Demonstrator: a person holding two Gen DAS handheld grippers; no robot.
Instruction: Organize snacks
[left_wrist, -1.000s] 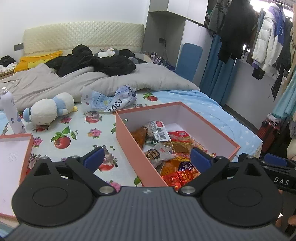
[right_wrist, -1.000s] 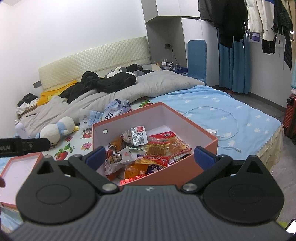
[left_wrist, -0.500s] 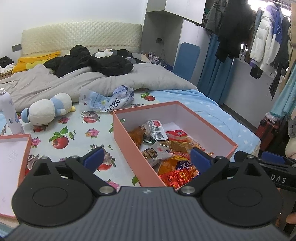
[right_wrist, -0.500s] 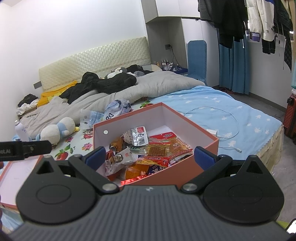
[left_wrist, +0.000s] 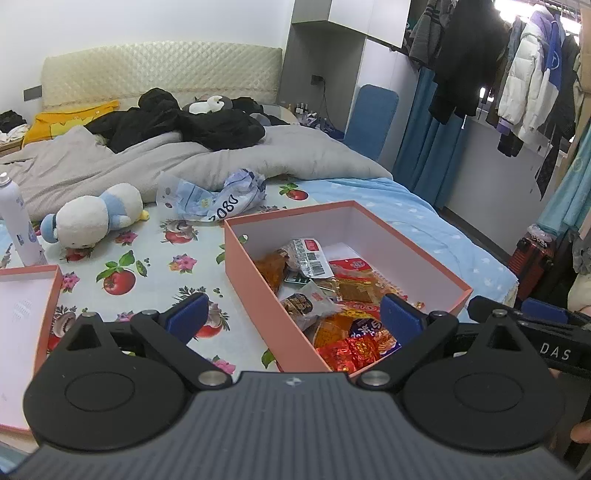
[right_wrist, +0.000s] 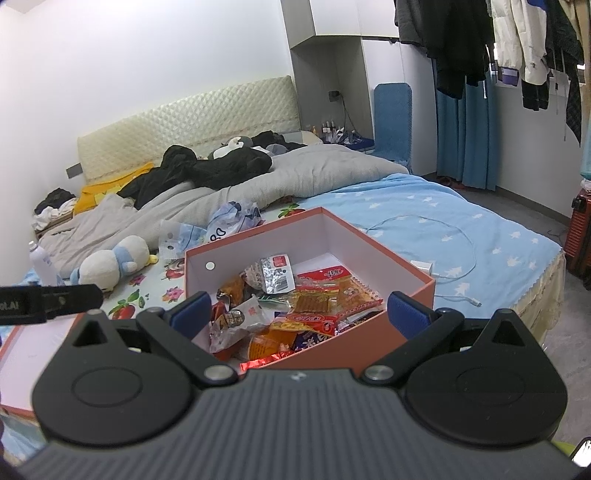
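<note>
- The left gripper (left_wrist: 291, 314) has its two blue-padded fingers spread wide apart and nothing between them; it hangs over the near left wall of the box.
- The right gripper (right_wrist: 301, 310) is likewise spread wide and holds nothing; its fingers frame the near corner of the box, one to each side.
- One pink box (left_wrist: 255, 273) stands open on the bed (left_wrist: 155, 266), toward the foot edge; its inside is white.
- The snacks (left_wrist: 332, 291) lie loose in the near half of the box: a heap of packets in orange, red, silver and clear wrappers, overlapping too much to count. The far half of the box floor is bare.
- Seen from the left wrist, the snack heap lies just beyond and between the fingertips, nearer the right-hand finger; seen from the right wrist, it lies straight ahead between the fingers.
- One pink lid (left_wrist: 22, 314) lies upturned on the bed at the left, apart from the box.
- On the flowered sheet beyond: one plush toy (left_wrist: 92, 218), one white spray can (left_wrist: 18, 225) standing upright, one crumpled plastic bag (left_wrist: 218, 195).
- One white charging cable (right_wrist: 443, 251) lies on the blue sheet right of the box.
</note>
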